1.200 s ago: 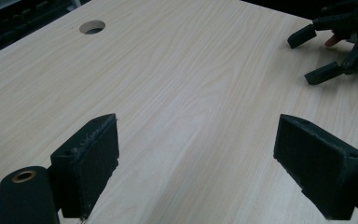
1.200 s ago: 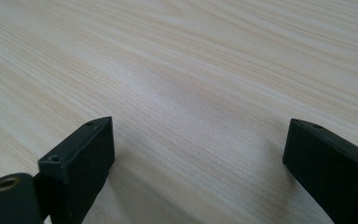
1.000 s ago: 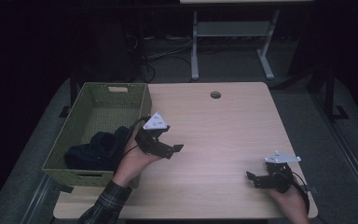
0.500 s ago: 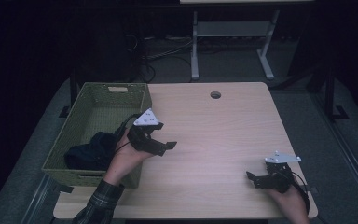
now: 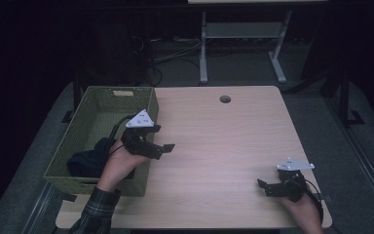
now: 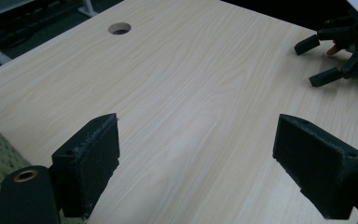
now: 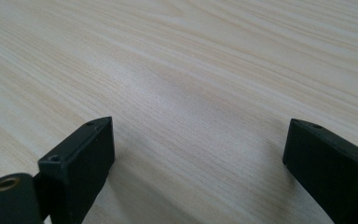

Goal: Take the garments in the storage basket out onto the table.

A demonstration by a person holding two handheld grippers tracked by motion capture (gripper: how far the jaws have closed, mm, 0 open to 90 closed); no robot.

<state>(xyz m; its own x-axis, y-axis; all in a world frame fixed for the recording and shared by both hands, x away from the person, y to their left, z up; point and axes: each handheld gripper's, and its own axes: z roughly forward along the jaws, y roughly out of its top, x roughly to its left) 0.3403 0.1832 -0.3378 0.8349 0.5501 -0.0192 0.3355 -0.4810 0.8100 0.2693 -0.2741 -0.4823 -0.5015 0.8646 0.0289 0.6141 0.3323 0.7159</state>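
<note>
The left gripper [image 5: 159,145] has drawn back toward the green basket [image 5: 97,114] — a second ago it was out over the table, now it sits at the basket's right wall, jaws wide and empty.

A dark cloth [image 5: 90,160] lies crumpled in a loose heap on the floor of a green woven basket [image 5: 100,106], at the end nearest the person. It looks black or deep navy, soft and bunched rather than folded, and it touches the basket's near wall. The basket is rectangular with a handle slot in its far wall, and it stands upright at the left edge of the pale wooden table [image 5: 224,141].
</note>
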